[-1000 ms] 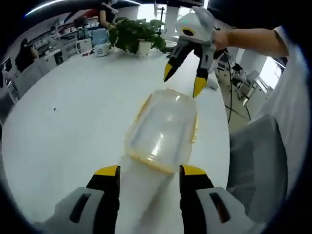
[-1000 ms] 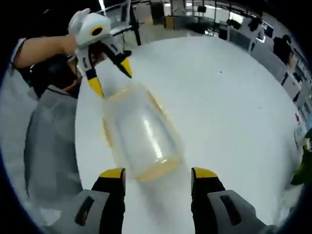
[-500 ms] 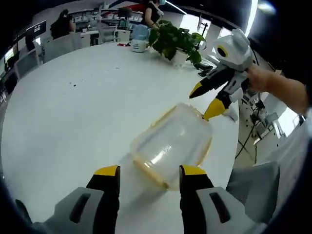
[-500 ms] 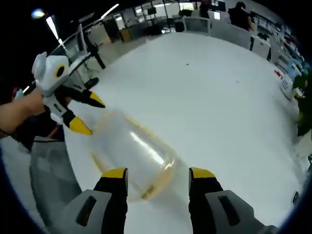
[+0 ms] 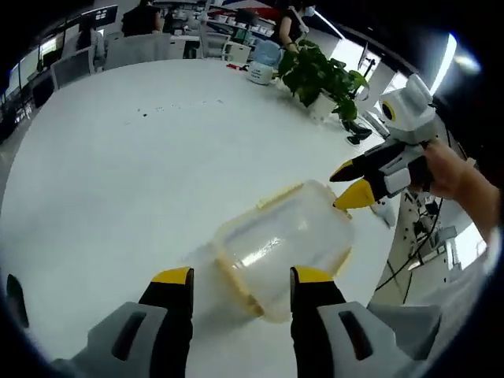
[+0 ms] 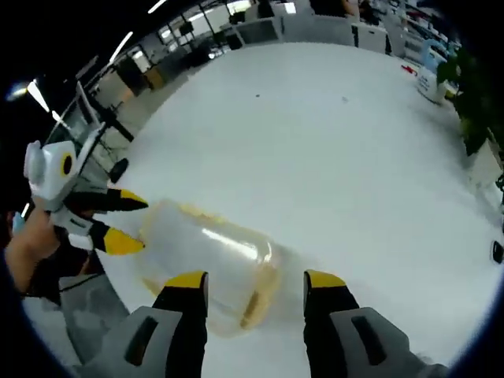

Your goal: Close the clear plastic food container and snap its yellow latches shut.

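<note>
On the white surface (image 5: 118,181), the clear plastic food container (image 5: 285,240) lies near the edge, its lid seated on top and yellow latches (image 5: 280,194) visible along its rim. In the left gripper view, the left hand-held gripper (image 5: 244,277) stands released, its two yellow-tipped jaws spread apart at either side of the container's near end; contact cannot be confirmed. The right hand-held gripper (image 5: 352,183) enters from the right, held in a person's hand (image 5: 453,175); its jaws are parted, and the lower yellow tip sits at the container's far end, seemingly touching it.

In the right gripper view, the same container (image 6: 209,260) lies between the spread jaws of the right hand-held gripper (image 6: 256,282), with a yellow latch (image 6: 253,303) facing the camera. The left hand-held gripper (image 6: 130,223) shows at the left, jaws parted at the container's far end.

Beyond, a potted plant (image 5: 323,77) stands at the surface's far rim.
</note>
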